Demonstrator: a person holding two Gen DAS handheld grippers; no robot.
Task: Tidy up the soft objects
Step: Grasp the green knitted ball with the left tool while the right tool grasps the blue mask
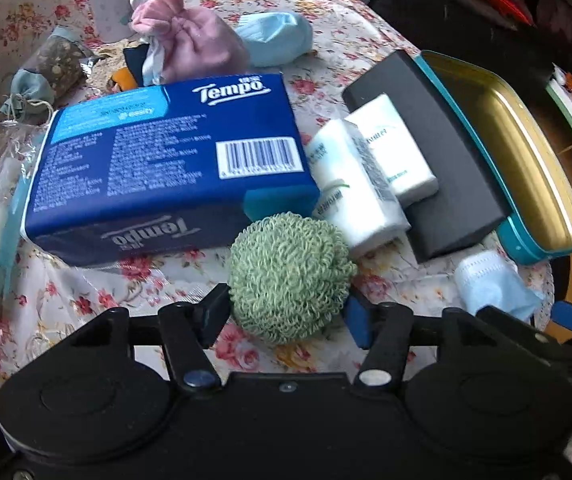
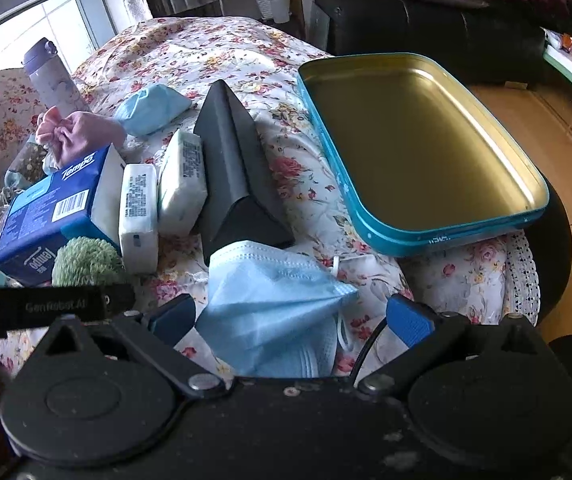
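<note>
A green knitted ball (image 1: 290,276) rests on the floral cloth in front of a blue Tempo tissue pack (image 1: 165,160). My left gripper (image 1: 288,316) is shut on it, one pad pressing each side. The ball (image 2: 85,260) also shows at the left of the right wrist view. A crumpled light blue face mask (image 2: 269,312) lies between the fingers of my right gripper (image 2: 292,318), which stands open; the right pad is clear of the mask. The mask (image 1: 494,284) shows at lower right in the left wrist view. An empty teal tin tray (image 2: 446,236) with a gold inside sits to the right.
Two small white tissue packs (image 1: 366,184) lean on a black box (image 1: 446,184) beside the tin (image 1: 526,236). Behind the Tempo pack lie a pink pouch (image 1: 193,48), a light blue bundle (image 1: 273,38) and a small drawstring bag (image 1: 29,88). A lilac bottle (image 2: 51,76) stands far left. The table edge runs just right of the tin.
</note>
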